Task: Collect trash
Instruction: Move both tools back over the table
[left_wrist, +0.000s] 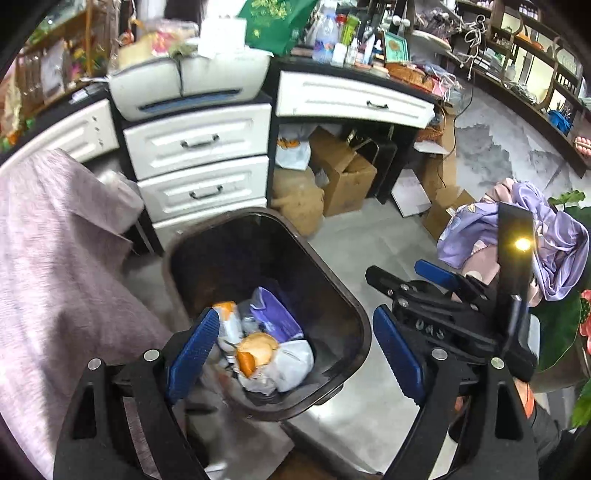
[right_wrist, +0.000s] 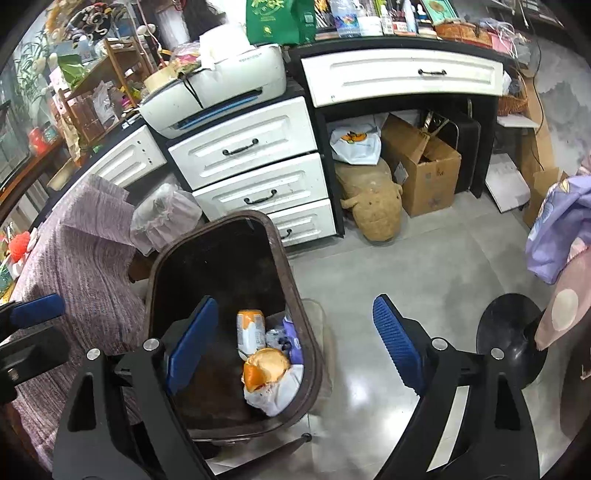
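A dark brown trash bin (left_wrist: 355, 306) stands on the grey floor below both grippers. Inside lie an orange-and-white packet (left_wrist: 228, 318), a purple wrapper (left_wrist: 271, 314), an orange round piece (left_wrist: 255, 351) and a white bag (left_wrist: 293, 365). My left gripper (left_wrist: 295, 354) hangs open over the bin with nothing between its blue pads. My right gripper (right_wrist: 295, 347) is open and empty too, its left finger over the bin (right_wrist: 285, 258) and its right finger over the floor. The right wrist view shows the same packet (right_wrist: 251, 328), orange piece (right_wrist: 266, 369) and bag (right_wrist: 277, 397). The right gripper (left_wrist: 410, 277) also shows at the right of the left wrist view.
A mauve cloth-covered surface (right_wrist: 85, 258) borders the bin on the left. Behind it stand white drawers (right_wrist: 258, 184) with a printer (right_wrist: 221, 96) on top. Under the desk lie a cardboard box (right_wrist: 424, 166) and a tan plush toy (right_wrist: 373, 203). A black round stand base (right_wrist: 509, 332) and purple clothes (right_wrist: 557, 229) are at the right.
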